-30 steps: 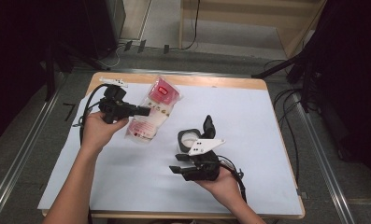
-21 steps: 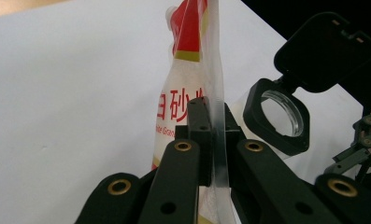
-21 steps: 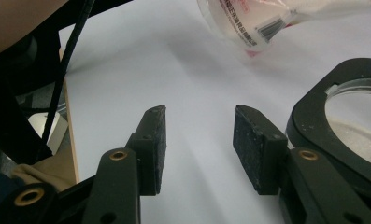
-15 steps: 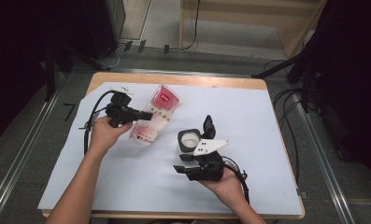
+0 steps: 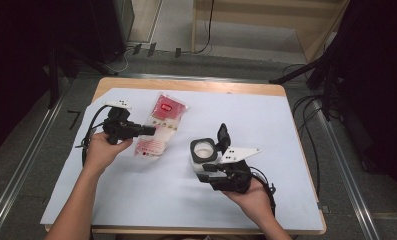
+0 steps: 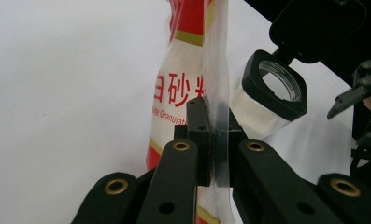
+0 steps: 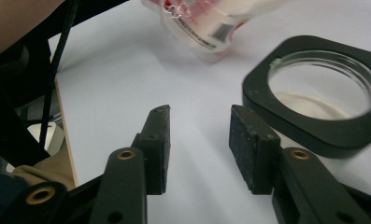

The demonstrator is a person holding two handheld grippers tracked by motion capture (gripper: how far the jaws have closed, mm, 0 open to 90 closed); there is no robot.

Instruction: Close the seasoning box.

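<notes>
Progress: sugar bag gripped and raised off the table; pouring into the jar is left, I judge.
Left tool: clenched on the bag's clear edge.
Right tool: released, beside the jar.
Where: bag at 10 o'clock from the jar.
Count: one bag, one open-lidded jar, two tools.

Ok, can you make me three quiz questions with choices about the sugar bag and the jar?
1. Where is the jar?
A. right of the sugar bag
B. on the floor
C. under the bag

2. What colour is the jar's rim?
A. yellow
B. black
C. green

3. What is the left tool doing?
A. lying open
B. gripping the jar
C. pinching the bag

Answers: 1 A, the high view shows it right of the bag; 2 B, the rim looks black; 3 C, its jaws clamp the bag's clear edge.
</notes>
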